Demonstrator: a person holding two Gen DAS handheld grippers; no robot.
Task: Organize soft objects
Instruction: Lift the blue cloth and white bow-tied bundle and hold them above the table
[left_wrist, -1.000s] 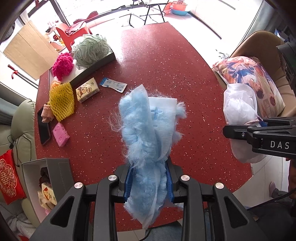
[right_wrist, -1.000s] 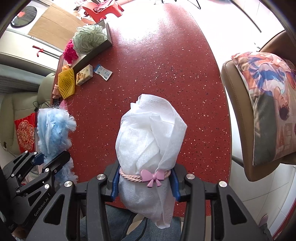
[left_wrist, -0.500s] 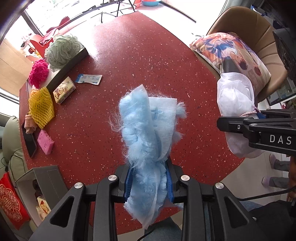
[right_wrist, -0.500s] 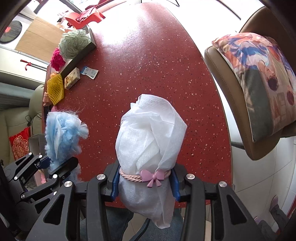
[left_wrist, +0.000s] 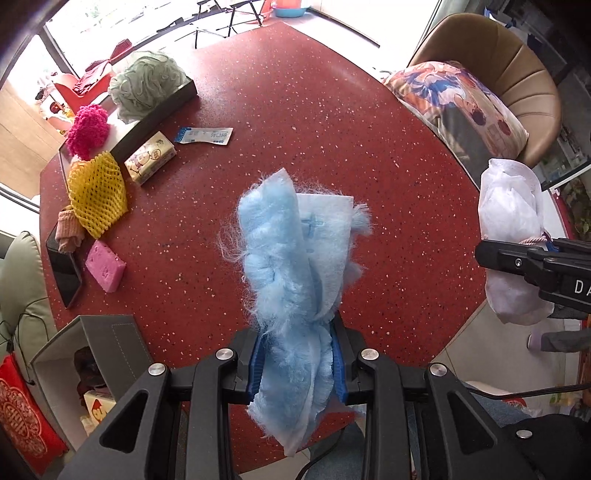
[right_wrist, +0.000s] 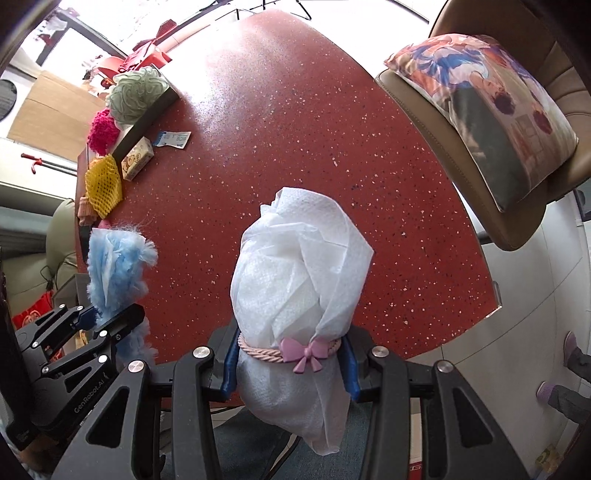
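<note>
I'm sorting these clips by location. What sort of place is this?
Probably a home living or dining area: a red speckled table strewn with household soft goods like a green bath pouf, a tan padded chair holding a printed cushion, and a sofa-like seat at the left.

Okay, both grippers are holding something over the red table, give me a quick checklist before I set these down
1. Left gripper clamped on fluffy blue duster cloth: ok.
2. Right gripper clamped on white tissue bundle tied with pink bow cord: ok.
3. Speckled red table bare below both loads: ok.
4. Grippers apart from each other: ok.
5. Room left in grey open box at table edge: cannot tell.
</note>
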